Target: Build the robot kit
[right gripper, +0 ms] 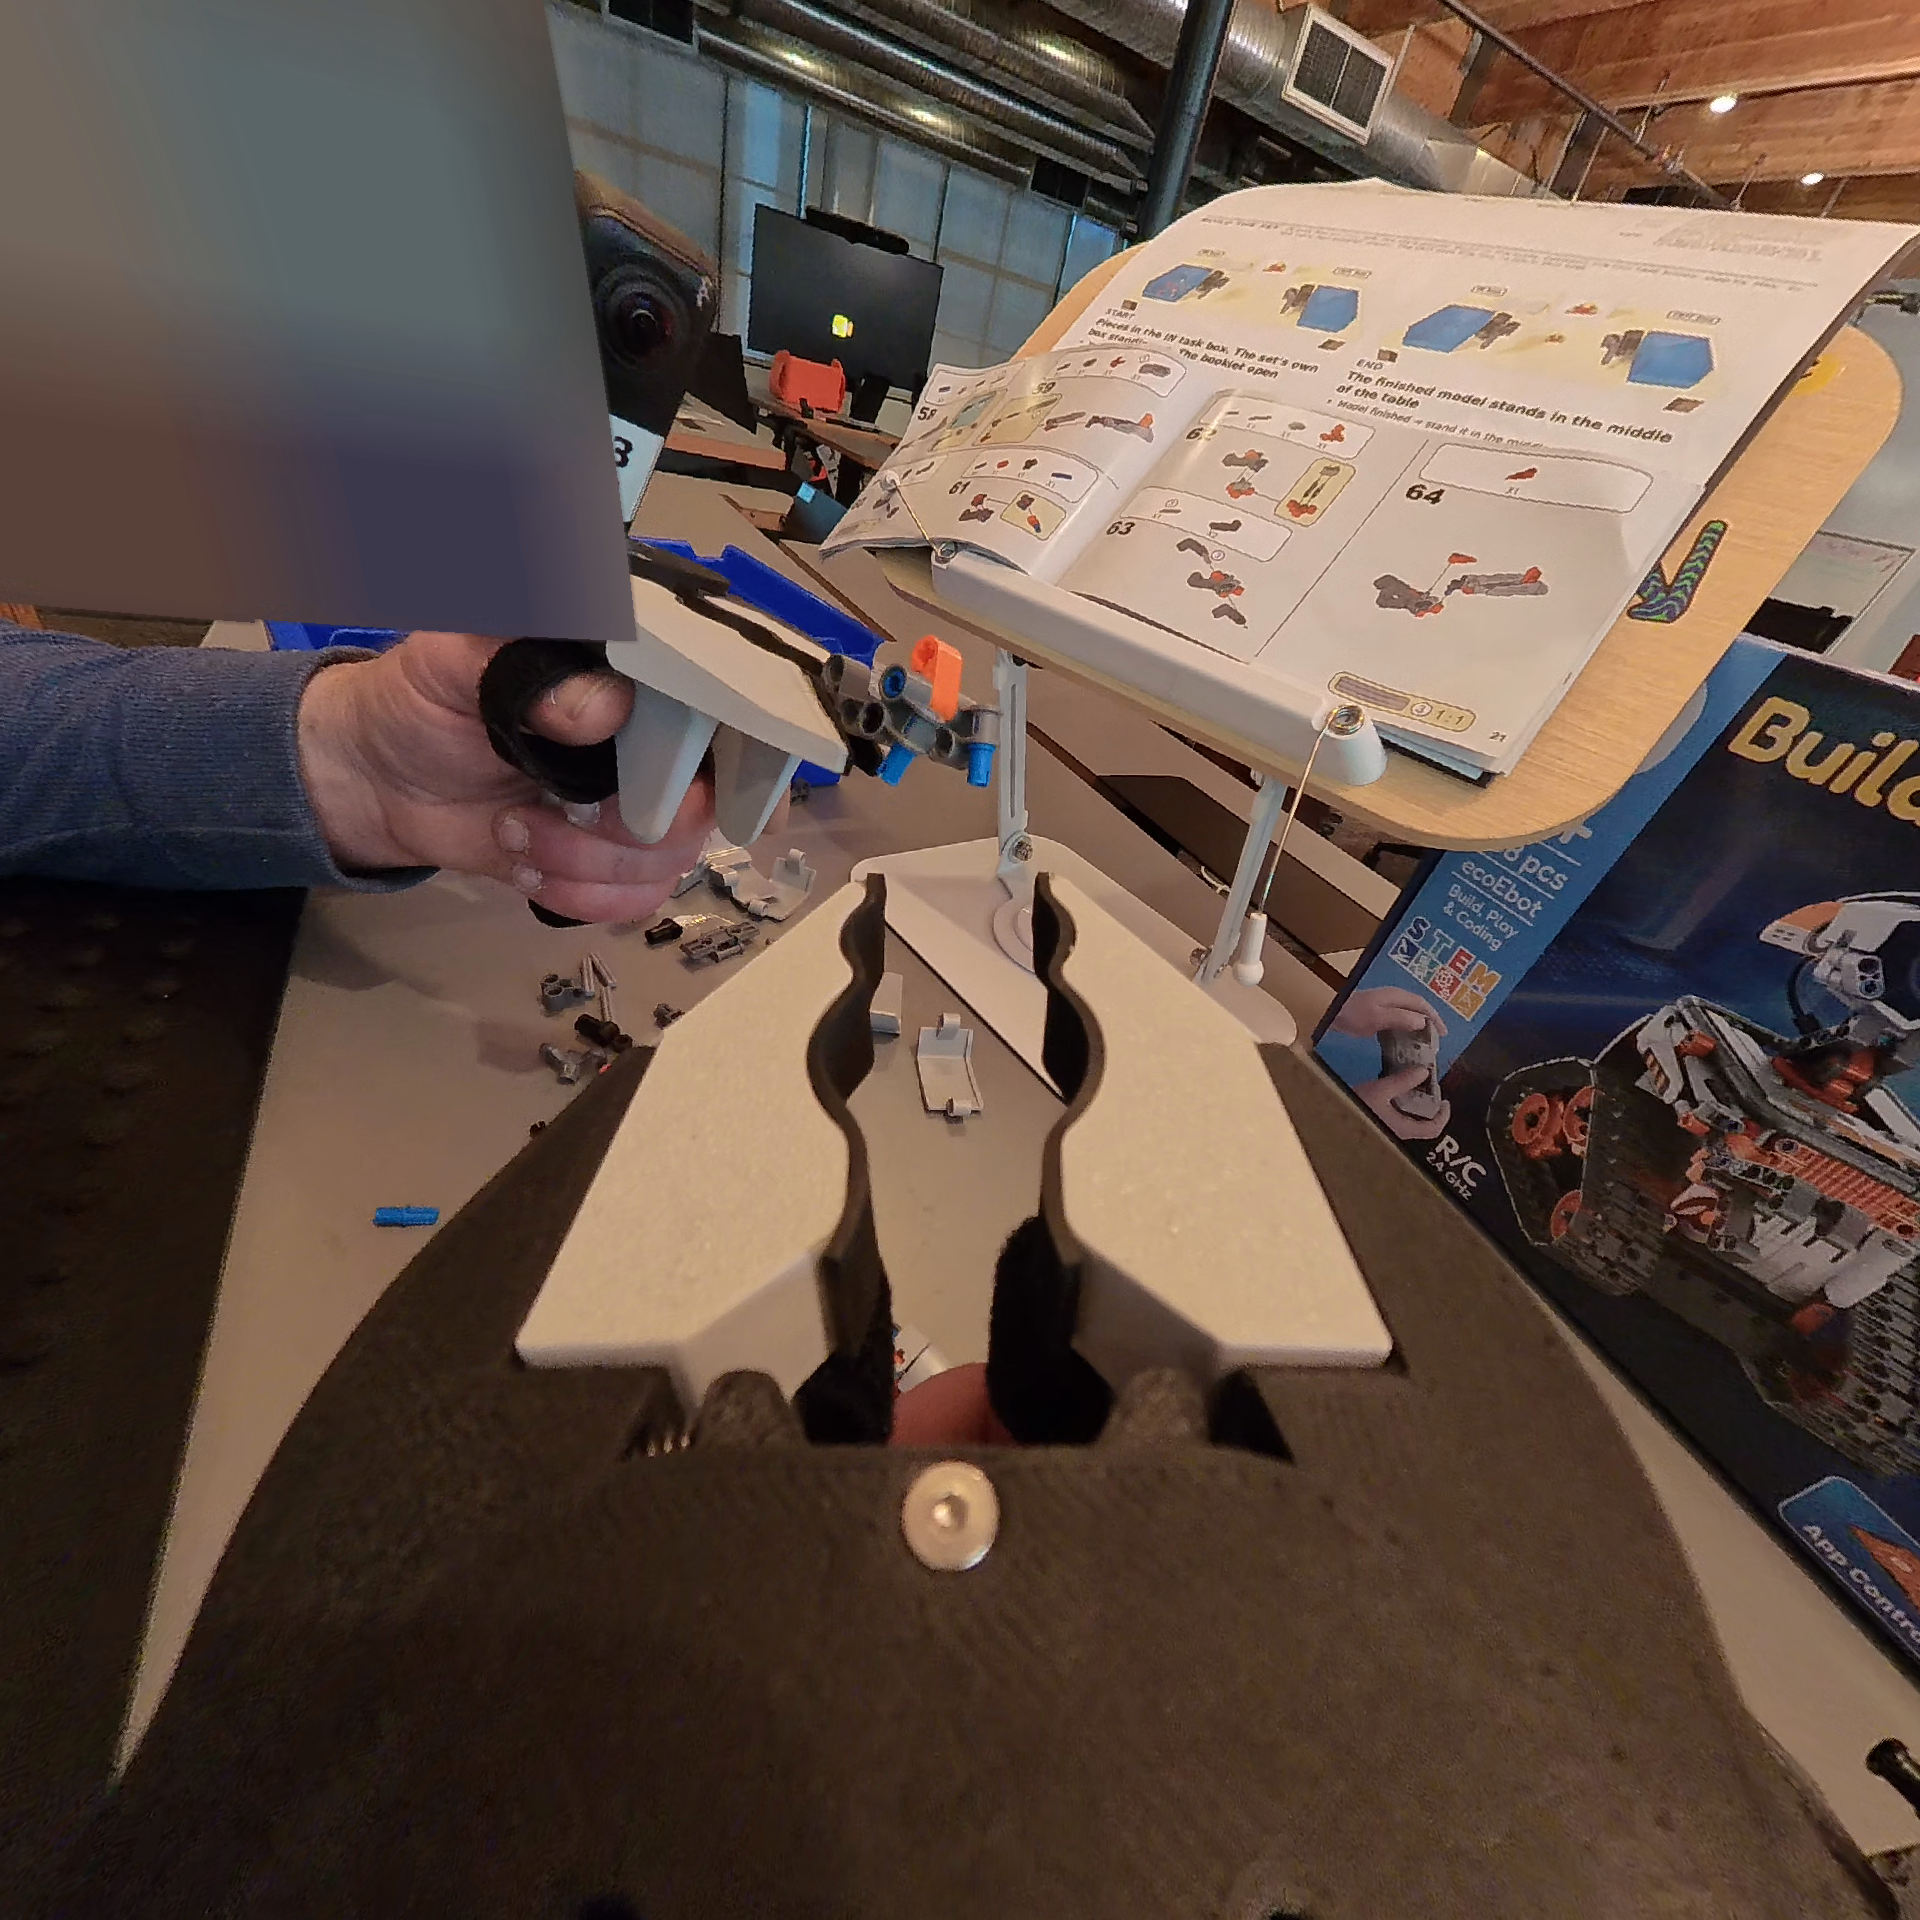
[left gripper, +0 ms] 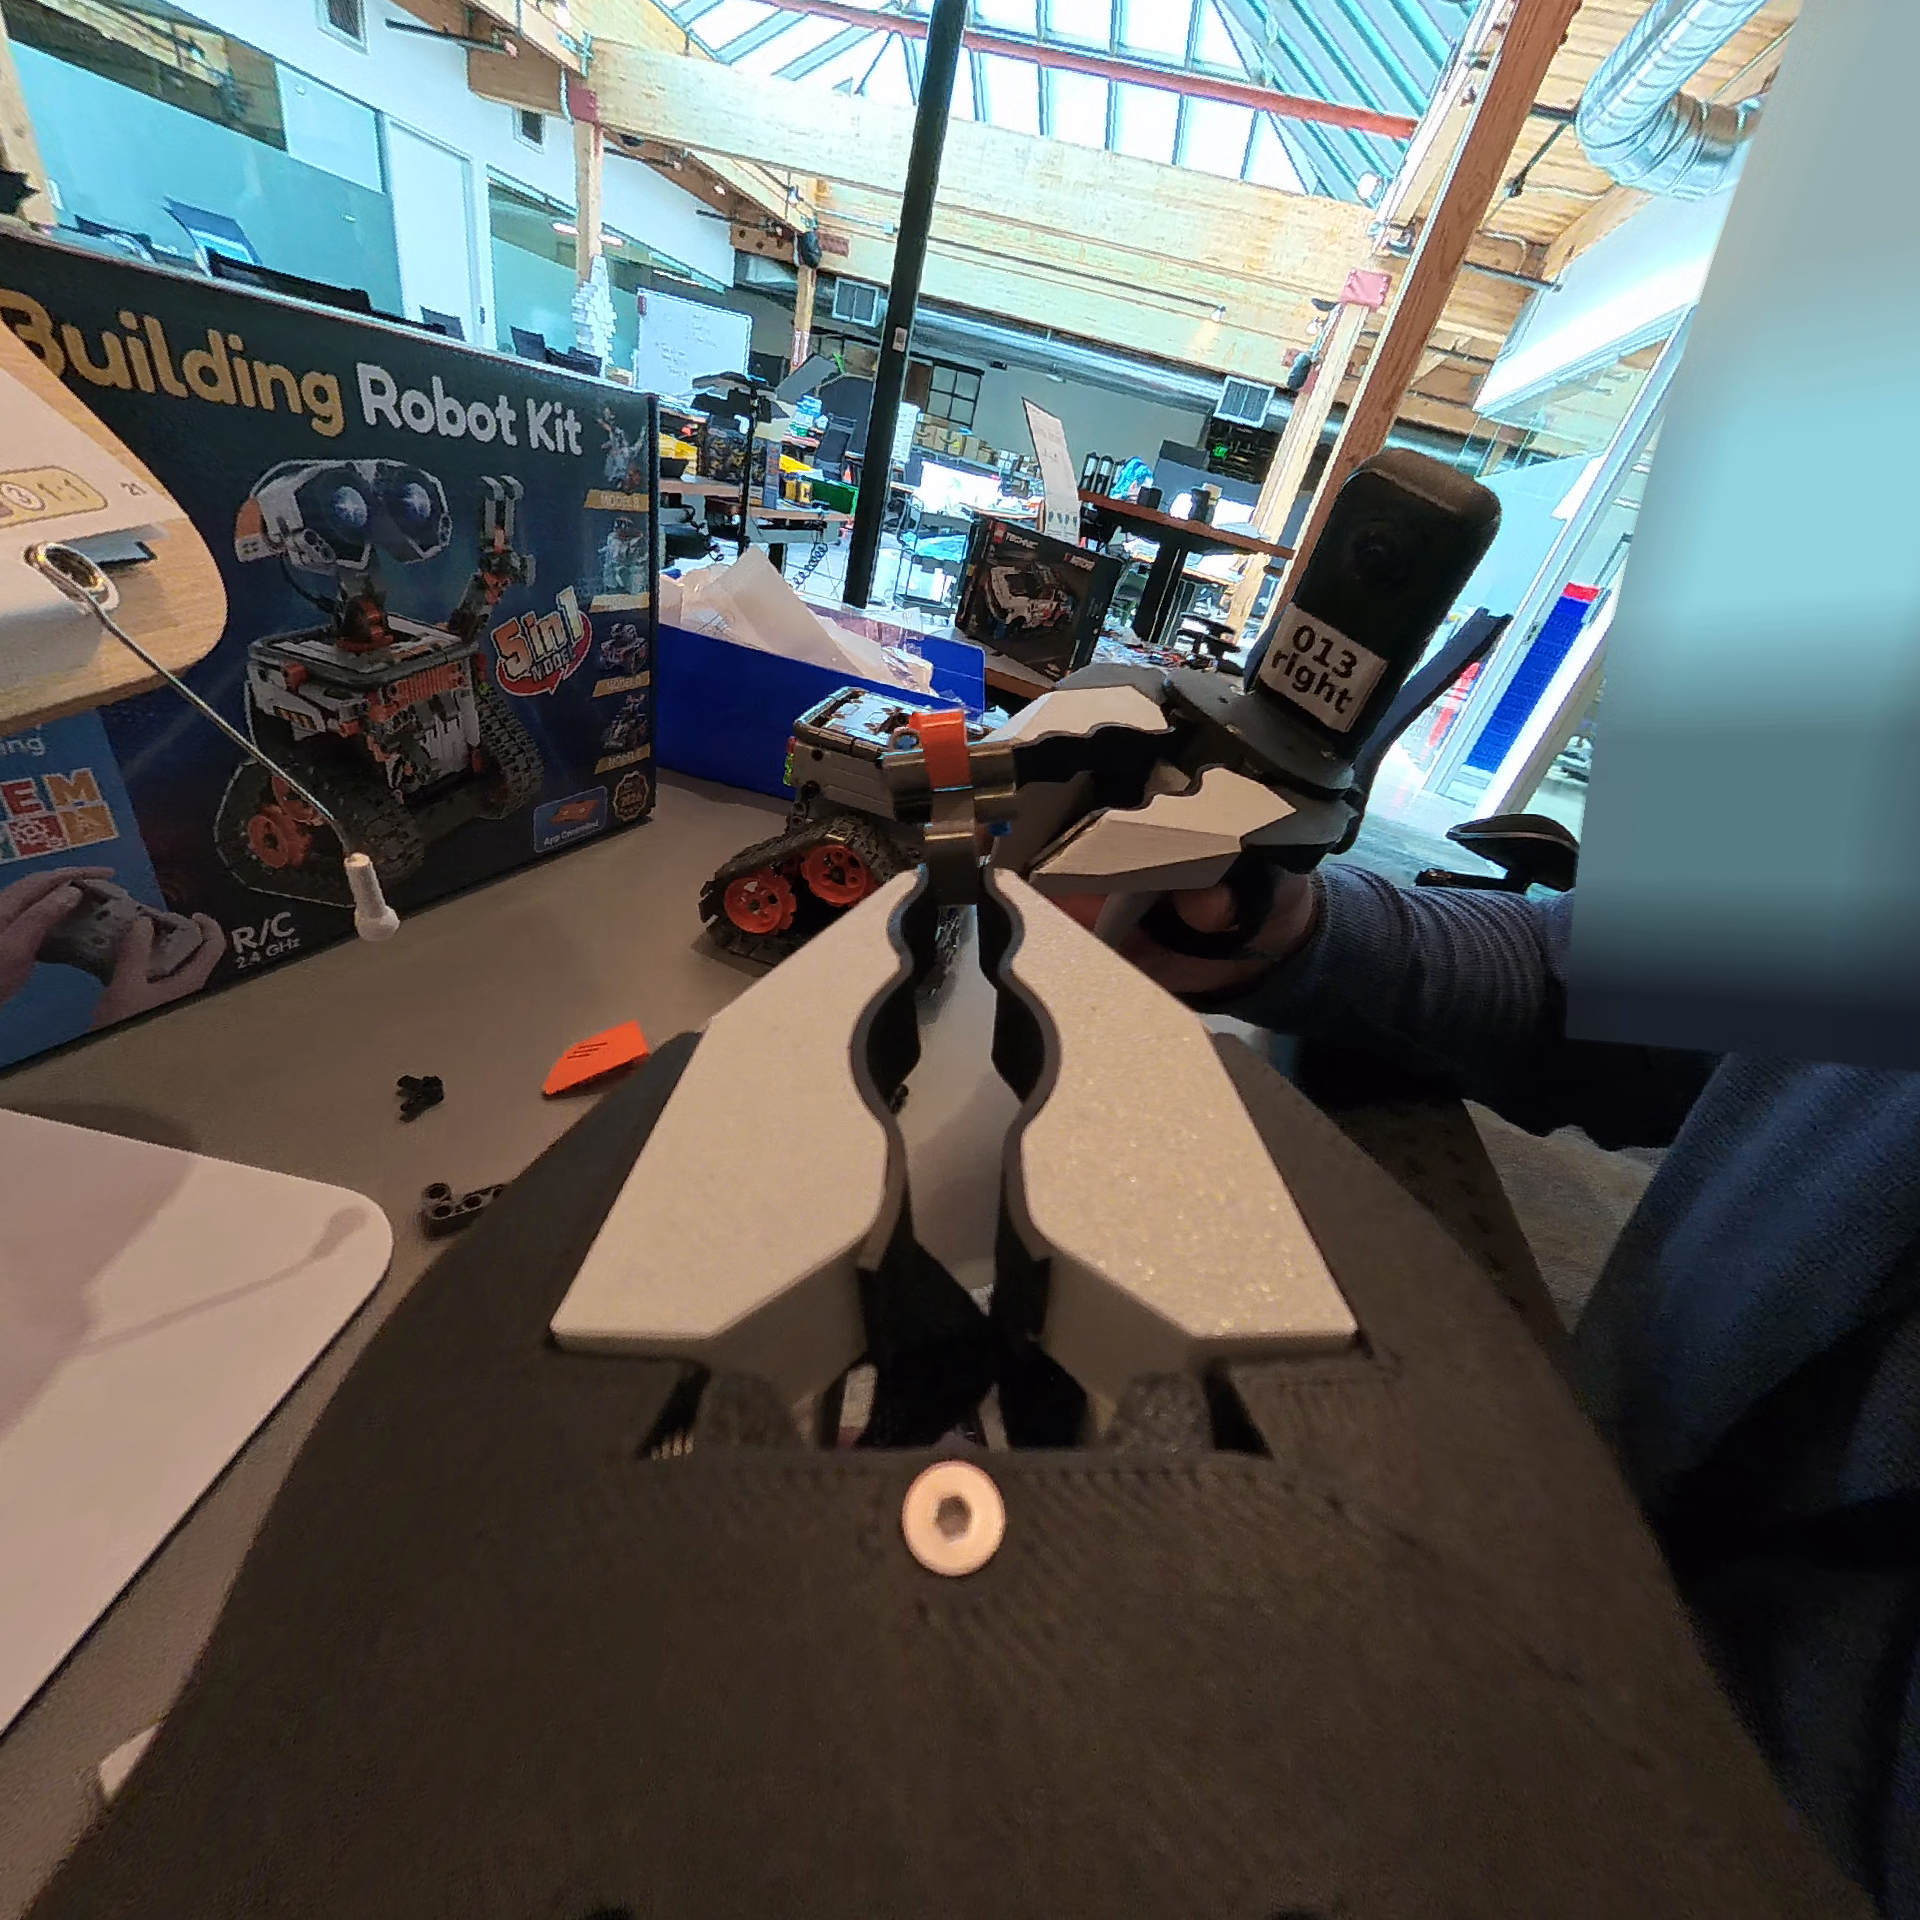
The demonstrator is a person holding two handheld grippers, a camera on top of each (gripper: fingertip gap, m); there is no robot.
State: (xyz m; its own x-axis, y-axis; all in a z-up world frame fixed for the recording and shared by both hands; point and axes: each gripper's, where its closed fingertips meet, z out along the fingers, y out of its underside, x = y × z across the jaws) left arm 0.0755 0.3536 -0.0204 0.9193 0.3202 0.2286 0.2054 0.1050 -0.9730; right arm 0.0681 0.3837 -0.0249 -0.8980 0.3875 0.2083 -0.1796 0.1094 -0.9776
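Note:
My left gripper (left gripper: 956, 888) is shut on a small grey brick assembly (left gripper: 951, 795) with an orange piece on top, and holds it up above the table. In the right wrist view this assembly (right gripper: 920, 707), with blue pins underneath, sticks out of the left gripper (right gripper: 847, 717). My right gripper (right gripper: 961, 904) is open and empty. In the left wrist view the right gripper (left gripper: 1023, 805) has its tips either side of the assembly's right end, jaws apart. A tracked robot model (left gripper: 821, 831) with orange wheels stands on the table behind the assembly.
A kit box (left gripper: 343, 582) stands at the left, also in the right wrist view (right gripper: 1662, 1039). A book stand holds an open instruction booklet (right gripper: 1351, 488). Loose grey parts (right gripper: 592, 997), a grey panel (right gripper: 948, 1070) and a blue pin (right gripper: 405, 1216) lie on the table. A blue bin (left gripper: 769, 675) sits behind. The tips of one gripper are about 4 cm away from the tips of the other.

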